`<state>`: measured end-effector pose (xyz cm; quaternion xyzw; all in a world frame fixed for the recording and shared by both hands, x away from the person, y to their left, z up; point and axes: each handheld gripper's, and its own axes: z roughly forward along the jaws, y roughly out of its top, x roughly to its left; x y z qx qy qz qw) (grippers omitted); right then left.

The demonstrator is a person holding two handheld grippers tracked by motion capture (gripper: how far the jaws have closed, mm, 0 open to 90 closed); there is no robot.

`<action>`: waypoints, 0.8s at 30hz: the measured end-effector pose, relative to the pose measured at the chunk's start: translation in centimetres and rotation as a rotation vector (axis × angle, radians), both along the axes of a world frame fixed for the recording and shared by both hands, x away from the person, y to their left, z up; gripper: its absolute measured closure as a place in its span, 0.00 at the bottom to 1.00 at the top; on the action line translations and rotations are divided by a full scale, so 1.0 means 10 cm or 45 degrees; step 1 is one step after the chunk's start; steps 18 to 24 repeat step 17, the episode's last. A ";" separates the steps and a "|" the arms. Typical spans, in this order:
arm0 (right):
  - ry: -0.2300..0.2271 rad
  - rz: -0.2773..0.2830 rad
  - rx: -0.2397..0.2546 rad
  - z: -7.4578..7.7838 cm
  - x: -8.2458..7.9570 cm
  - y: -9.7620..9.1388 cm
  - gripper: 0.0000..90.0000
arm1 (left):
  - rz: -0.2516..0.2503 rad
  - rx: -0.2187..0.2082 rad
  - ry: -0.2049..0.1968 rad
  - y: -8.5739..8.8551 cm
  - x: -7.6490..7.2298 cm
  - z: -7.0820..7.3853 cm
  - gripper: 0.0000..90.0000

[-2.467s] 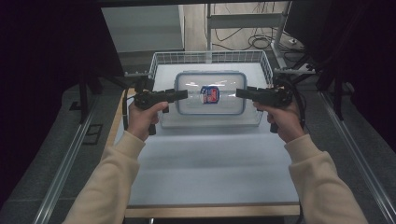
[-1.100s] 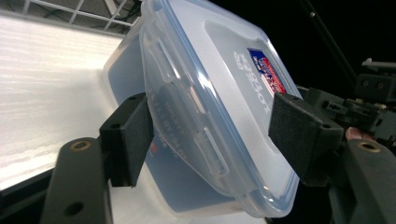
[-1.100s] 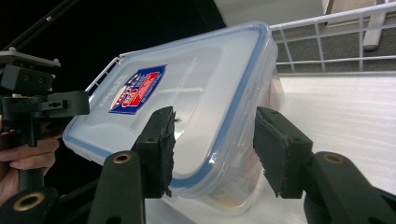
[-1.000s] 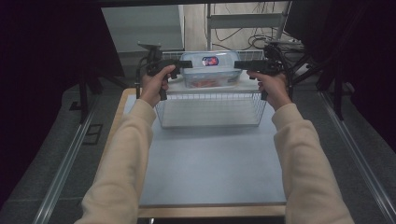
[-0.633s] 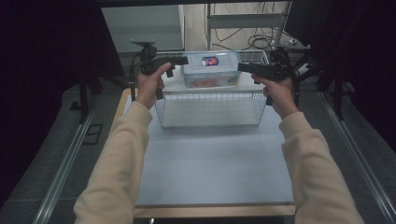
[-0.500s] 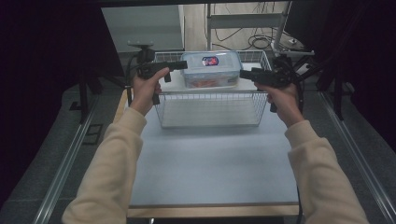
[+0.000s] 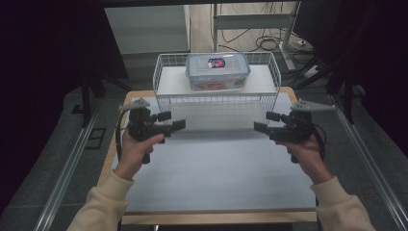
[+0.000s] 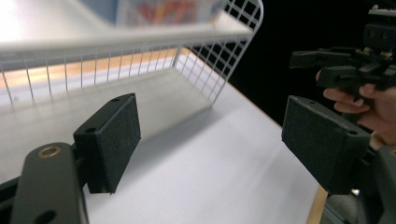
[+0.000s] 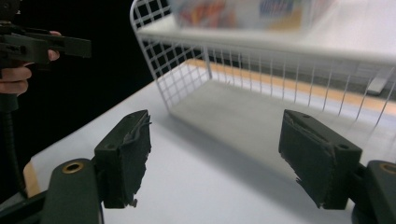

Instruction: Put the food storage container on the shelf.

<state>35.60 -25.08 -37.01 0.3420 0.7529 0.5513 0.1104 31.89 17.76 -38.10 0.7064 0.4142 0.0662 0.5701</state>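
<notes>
Now clear lidded box [image 7: 217, 71] (red-blue label) sits in wire basket [image 7: 166, 82]; both hand-held grippers spread, empty.

box [image 7: 217, 71]: clear glossy plastic, blue-rimmed lid, printed label on top.
basket [image 7: 168, 91]: thin wire, white coated, smooth.
shelf [image 7: 260, 79]: flat white board inside the basket, matt.
table [image 7: 216, 168]: matt white top, smooth; pale wood edge showing at front and sides.
left gripper [image 7: 174, 126]: black matt plastic body; brass-coloured insert on the arm.
left pads [image 8: 116, 135]: black, fine-grained, rough like foam or rubber, whole.
right gripper [image 7: 262, 126]: black matt plastic, grey plate on top.
right pads [image 9: 133, 156]: black, rough facing, torn and peeling at the edges.
sleeves [image 7: 103, 202]: cream cloth, soft, matt.
</notes>
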 end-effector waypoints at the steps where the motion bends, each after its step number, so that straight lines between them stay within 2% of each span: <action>1: 0.006 0.005 0.002 -0.07 -0.05 -0.02 0.27 | -0.007 -0.006 0.000 0.01 -0.04 -0.07 0.21; 5: 0.015 0.016 -0.033 -0.35 -0.20 -0.08 0.26 | -0.017 0.003 0.026 0.01 -0.20 -0.34 0.21; 10: 0.031 0.025 -0.075 -0.66 -0.32 -0.11 0.25 | -0.019 0.026 0.037 -0.02 -0.28 -0.51 0.21; 12: 0.056 0.037 -0.092 -0.68 -0.31 -0.11 0.25 | -0.029 0.044 0.048 -0.06 -0.28 -0.53 0.21; 14: 0.033 0.030 -0.075 -0.64 -0.31 -0.11 0.25 | -0.022 0.060 0.034 -0.07 -0.28 -0.54 0.21; 17: -0.003 0.026 -0.065 -0.59 -0.34 -0.11 0.23 | -0.027 0.061 0.041 -0.09 -0.28 -0.58 0.21; 24: -0.003 0.026 -0.065 -0.59 -0.34 -0.11 0.23 | -0.027 0.061 0.041 -0.09 -0.28 -0.58 0.21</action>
